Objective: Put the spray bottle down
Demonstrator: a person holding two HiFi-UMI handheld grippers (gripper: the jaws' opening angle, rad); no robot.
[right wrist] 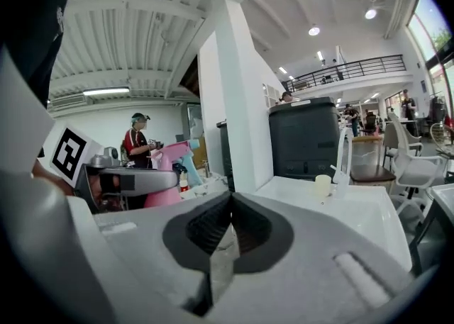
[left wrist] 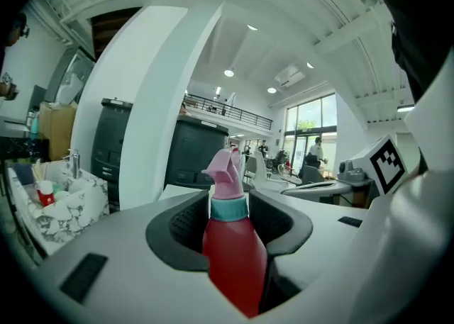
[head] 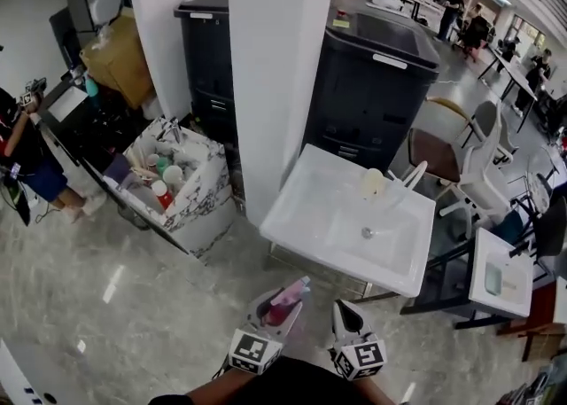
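Left gripper view: left tongs (left wrist: 233,213) pinch the red plastic spray bottle with teal collar and pink trigger head (left wrist: 234,266) by its body, trigger head sticking out past the tips. Alongside, right tongs (right wrist: 228,202) pressed together, empty. Bottle is held off the floor, short of the white rectangular sink (head: 306,213).

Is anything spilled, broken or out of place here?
Nothing looks spilled or broken. The spray bottle looks intact. The marble basin at left is crowded with small containers; the white sink has one pale cup.
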